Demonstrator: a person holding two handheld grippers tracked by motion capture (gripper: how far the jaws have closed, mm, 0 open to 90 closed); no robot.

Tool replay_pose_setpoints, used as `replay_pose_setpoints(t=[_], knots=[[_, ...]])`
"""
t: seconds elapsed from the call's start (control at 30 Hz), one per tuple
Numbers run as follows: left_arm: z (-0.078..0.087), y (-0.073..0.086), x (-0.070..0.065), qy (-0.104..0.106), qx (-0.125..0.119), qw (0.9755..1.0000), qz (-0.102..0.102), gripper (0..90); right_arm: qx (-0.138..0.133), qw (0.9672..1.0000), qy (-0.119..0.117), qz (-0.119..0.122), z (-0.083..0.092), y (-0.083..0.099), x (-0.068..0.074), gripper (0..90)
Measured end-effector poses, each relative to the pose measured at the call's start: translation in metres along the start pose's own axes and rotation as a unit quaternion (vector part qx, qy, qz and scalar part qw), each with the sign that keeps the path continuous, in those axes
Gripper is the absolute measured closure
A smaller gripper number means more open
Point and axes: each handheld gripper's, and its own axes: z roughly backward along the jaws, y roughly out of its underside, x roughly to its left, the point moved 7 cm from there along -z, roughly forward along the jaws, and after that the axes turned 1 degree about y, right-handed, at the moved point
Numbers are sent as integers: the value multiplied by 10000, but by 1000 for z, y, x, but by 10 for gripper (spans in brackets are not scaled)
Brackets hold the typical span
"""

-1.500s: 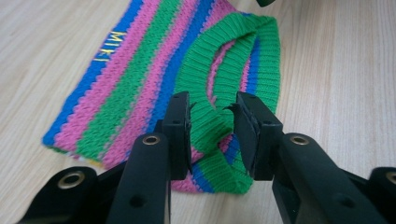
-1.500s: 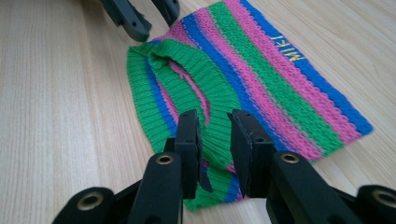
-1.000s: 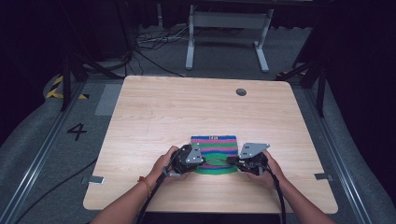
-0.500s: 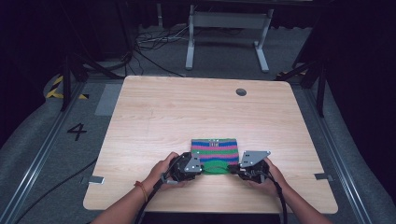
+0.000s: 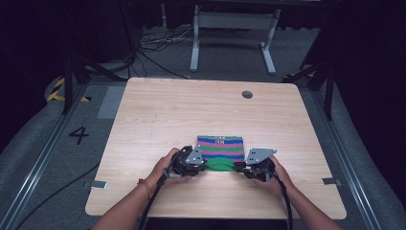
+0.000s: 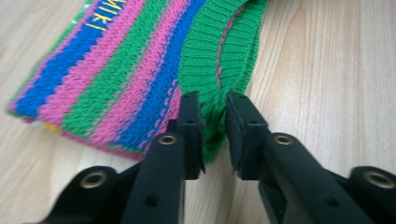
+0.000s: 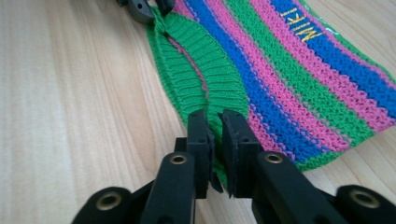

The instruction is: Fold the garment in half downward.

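Letting go of a striped knitted garment (image 5: 220, 147) at the near edge of the tabletop (image 5: 163, 115).
Left gripper (image 6: 214, 122) and right gripper (image 7: 215, 135) stand at opposite ends of its green ribbed hem (image 7: 196, 70); both have just been opening and now gape narrowly, the hem between the jaws with the pads no longer pressing it. Garment lies flat, folded.

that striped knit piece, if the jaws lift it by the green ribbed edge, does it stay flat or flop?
Probably flops: the striped knit piece is soft yarn lying folded flat on the table, and its green ribbed edge already bows and gapes. Likely light, since it is thin. Probably grippy, not slippery: the ribbing is coarse.
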Motion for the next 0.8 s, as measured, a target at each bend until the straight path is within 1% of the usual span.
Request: replay_pose_setpoints(t=[0.07, 0.13, 0.17, 0.23, 0.27, 0.3, 0.33, 0.37, 0.4, 0.43, 0.5, 0.53, 0.6, 0.63, 0.67, 0.7, 0.8], knots=[[8, 0, 1, -52, -38, 10000, 15, 707, -43, 10000, 30, 25, 7, -2, 1, 798], [18, 1, 3, -127, -55, 9999, 81, 686, -71, 10000, 36, 15, 14, -4, 0, 779], [22, 1, 4, -153, -68, 9998, 79, 675, -82, 10000, 25, 3, 18, -4, 1, 777], [33, 5, 5, -225, -54, 9997, 73, 674, -107, 9999, 75, 26, 26, -5, -1, 767], [39, 9, 6, -265, 1, 9996, 76, 663, -111, 9999, 107, 12, 31, -5, -2, 756], [39, 9, 6, -265, 1, 9996, 76, 651, -131, 9998, 136, 16, 37, -5, -4, 752], [43, 12, 6, -298, 51, 9995, 67, 651, -131, 9998, 136, 16, 37, -5, -4, 752], [47, 14, 7, -343, 60, 9994, 90, 628, -169, 9997, 159, -47, 43, -5, -5, 746], [50, 17, 8, -377, 88, 9992, 82, 620, -140, 9997, 181, -34, 46, -3, -6, 745], [53, 19, 8, -402, 82, 9991, 105, 620, -140, 9997, 181, -34, 46, -3, -6, 745], [60, 27, 10, -505, 176, 9984, 177, 593, -63, 9998, 209, -19, 52, 3, -7, 749], [60, 27, 10, -505, 176, 9984, 177, 585, -63, 9998, 209, -19, 52, 3, -7, 749], [64, 33, 9, -519, 245, 9982, 174, 579, -25, 9997, 258, -36, 55, 6, -8, 743], [65, 35, 10, -540, 245, 9981, 184, 561, -1, 9996, 286, -53, 56, 9, -8, 728], [67, 37, 10, -577, 294, 9977, 196, 540, 8, 9994, 335, -45, 57, 10, -10, 722], [69, 40, 9, -587, 294, 9975, 245, 504, 41, 9993, 365, -58, 59, 12, -11, 715], [72, 48, 10, -627, 358, 9966, 387, 446, 79, 9990, 445, -67, 63, 18, -13, 673]])
